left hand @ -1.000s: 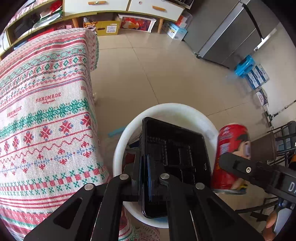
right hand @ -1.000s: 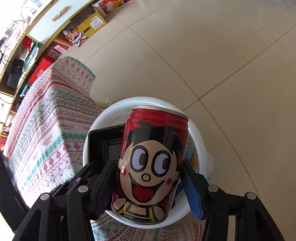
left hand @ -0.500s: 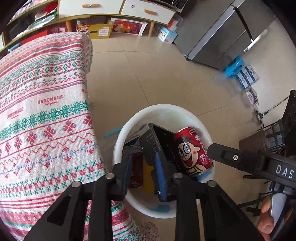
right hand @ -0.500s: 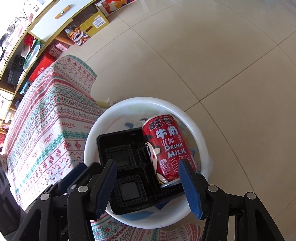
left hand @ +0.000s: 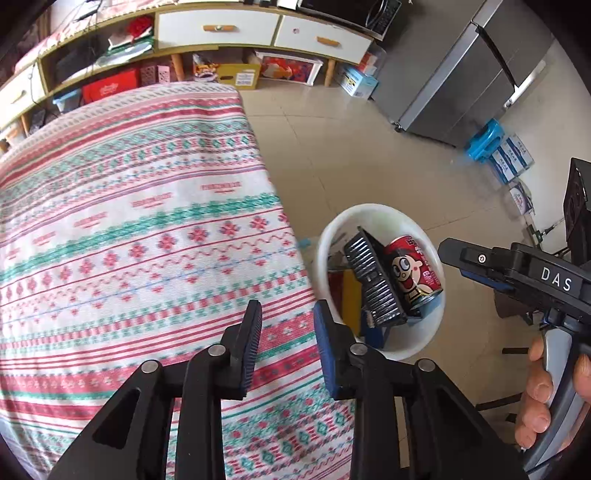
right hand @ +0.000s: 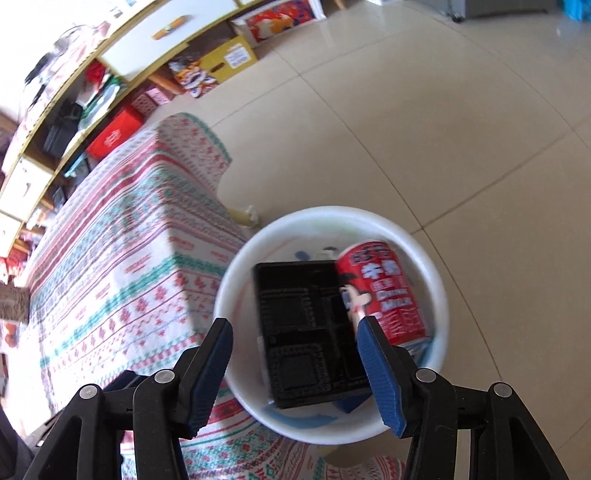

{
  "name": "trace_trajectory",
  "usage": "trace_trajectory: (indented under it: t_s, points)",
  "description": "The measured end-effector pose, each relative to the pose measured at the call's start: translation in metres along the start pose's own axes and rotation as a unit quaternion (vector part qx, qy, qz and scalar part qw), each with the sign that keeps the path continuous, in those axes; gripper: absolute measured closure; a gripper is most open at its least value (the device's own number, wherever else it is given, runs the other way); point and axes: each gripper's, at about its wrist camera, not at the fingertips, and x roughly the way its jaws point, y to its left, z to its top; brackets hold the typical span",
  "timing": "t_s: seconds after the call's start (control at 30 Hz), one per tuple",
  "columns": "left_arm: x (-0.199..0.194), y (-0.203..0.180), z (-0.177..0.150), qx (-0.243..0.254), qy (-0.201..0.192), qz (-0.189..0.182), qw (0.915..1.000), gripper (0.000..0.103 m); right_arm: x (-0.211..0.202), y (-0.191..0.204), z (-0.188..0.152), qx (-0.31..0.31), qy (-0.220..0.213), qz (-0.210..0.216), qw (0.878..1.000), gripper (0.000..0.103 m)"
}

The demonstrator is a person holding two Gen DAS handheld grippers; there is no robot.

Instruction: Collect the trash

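Observation:
A white round bin stands on the floor beside the table. Inside it a black plastic tray leans on edge, with a red cartoon milk can lying against it. My left gripper hangs over the tablecloth, left of the bin; its jaws are opening and nothing is between them. In the right wrist view my right gripper stands open above the bin, empty, with the tray and can below it. Other scraps lie under the tray, mostly hidden.
A table under a red and green patterned cloth fills the left. A low cabinet with boxes beneath lines the far wall. A steel fridge and blue stool stand at the right. A hand holds the right gripper's handle.
The left gripper let go of the black tray and the right let go of the can; both dropped into the bin. Both grippers rose, the left swinging over the table.

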Motion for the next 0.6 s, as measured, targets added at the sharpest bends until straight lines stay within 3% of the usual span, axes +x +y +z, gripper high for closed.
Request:
trace_trajectory:
  t_s: [0.07, 0.17, 0.23, 0.4, 0.6]
  points:
    - [-0.020, 0.014, -0.006, 0.005, -0.016, 0.012, 0.9998, 0.061, -0.008, 0.017, -0.012, -0.015, -0.020, -0.002, 1.000, 0.039]
    - [-0.050, 0.037, -0.016, 0.007, -0.037, 0.025, 0.9990, 0.044, -0.028, 0.049, -0.039, -0.053, -0.083, -0.050, 0.994, 0.037]
    - [-0.066, 0.050, -0.023, 0.012, -0.051, 0.030, 0.9981, 0.035, -0.039, 0.067, -0.063, -0.074, -0.119, -0.064, 0.988, 0.026]
    - [-0.090, 0.071, -0.053, 0.017, -0.071, 0.031, 0.9969, 0.033, -0.046, 0.086, -0.112, -0.064, -0.155, -0.067, 0.984, 0.021]
    - [-0.093, 0.075, -0.070, 0.024, -0.084, 0.040, 0.9953, 0.031, -0.044, 0.098, -0.130, -0.068, -0.177, -0.102, 0.977, 0.018]
